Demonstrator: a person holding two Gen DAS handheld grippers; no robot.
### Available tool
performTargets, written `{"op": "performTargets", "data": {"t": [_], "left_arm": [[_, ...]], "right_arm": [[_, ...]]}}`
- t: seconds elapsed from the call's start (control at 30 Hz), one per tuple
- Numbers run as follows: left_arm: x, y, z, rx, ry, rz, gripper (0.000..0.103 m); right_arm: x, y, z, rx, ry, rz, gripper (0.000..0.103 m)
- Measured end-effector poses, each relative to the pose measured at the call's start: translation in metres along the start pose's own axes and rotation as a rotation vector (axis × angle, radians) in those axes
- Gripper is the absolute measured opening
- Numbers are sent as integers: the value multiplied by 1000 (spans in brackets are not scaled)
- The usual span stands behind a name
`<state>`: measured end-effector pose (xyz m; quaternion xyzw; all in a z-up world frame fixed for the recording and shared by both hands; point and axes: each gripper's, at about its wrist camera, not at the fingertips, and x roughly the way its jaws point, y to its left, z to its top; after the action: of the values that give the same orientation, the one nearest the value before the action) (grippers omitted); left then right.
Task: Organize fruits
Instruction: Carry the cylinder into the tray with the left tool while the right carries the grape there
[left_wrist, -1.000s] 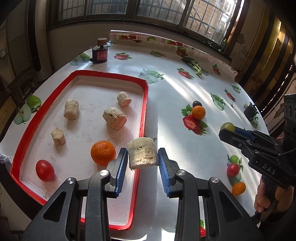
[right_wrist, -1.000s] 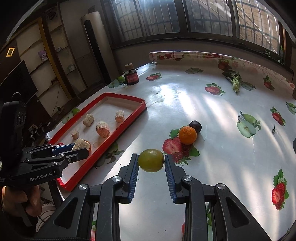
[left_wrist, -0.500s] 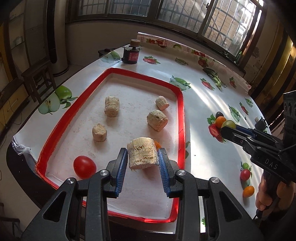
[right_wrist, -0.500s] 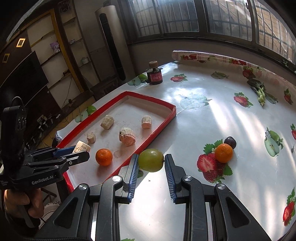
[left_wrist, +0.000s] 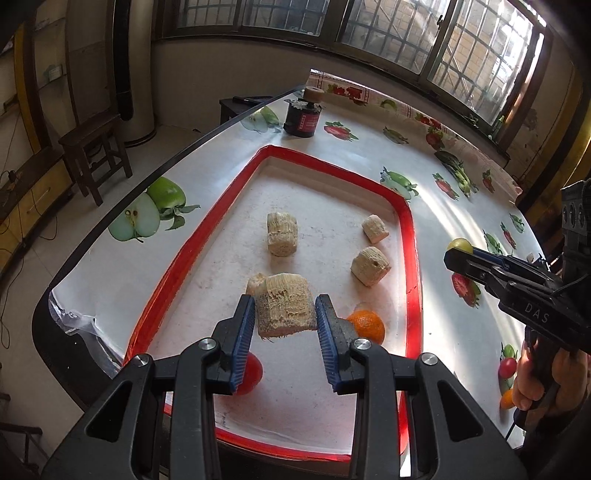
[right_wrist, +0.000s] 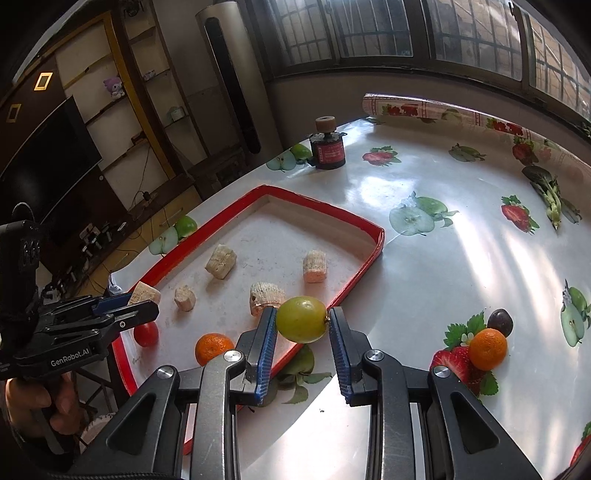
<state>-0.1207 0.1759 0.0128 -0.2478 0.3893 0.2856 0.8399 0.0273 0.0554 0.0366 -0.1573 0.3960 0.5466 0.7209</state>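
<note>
My left gripper (left_wrist: 285, 312) is shut on a pale corn cob chunk (left_wrist: 284, 308) and holds it above the near part of the red-rimmed tray (left_wrist: 410, 236). My right gripper (right_wrist: 302, 320) is shut on a green grape-like fruit (right_wrist: 301, 319), held above the tray's right rim (right_wrist: 364, 269). In the tray lie several cob chunks (left_wrist: 282, 234), an orange (left_wrist: 367, 325) and a red tomato (left_wrist: 251, 373). The right gripper with its fruit shows at the right of the left wrist view (left_wrist: 460, 245). The left gripper shows in the right wrist view (right_wrist: 142, 301).
On the fruit-printed tablecloth an orange (right_wrist: 487, 349) and a dark plum (right_wrist: 499, 321) lie right of the tray. A dark jar with a cork (right_wrist: 327, 147) stands at the far end. A small tomato and orange (left_wrist: 508, 367) lie near the table's right edge. A wooden stool (left_wrist: 92, 147) stands left of the table.
Both grippers have moved left with their loads. The left one now holds the cob farther over the tray; the right one has brought the green fruit to the tray's right rim.
</note>
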Motion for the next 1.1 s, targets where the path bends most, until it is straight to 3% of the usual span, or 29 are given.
{"op": "performTargets", "data": {"t": [0.7, 1.1], "left_arm": [[47, 21, 43, 3, 68, 20, 31], [68, 31, 46, -24, 114, 22, 31]], "right_arm": [[79, 0, 68, -15, 51, 1, 29], [129, 14, 77, -70, 128, -10, 29]]}}
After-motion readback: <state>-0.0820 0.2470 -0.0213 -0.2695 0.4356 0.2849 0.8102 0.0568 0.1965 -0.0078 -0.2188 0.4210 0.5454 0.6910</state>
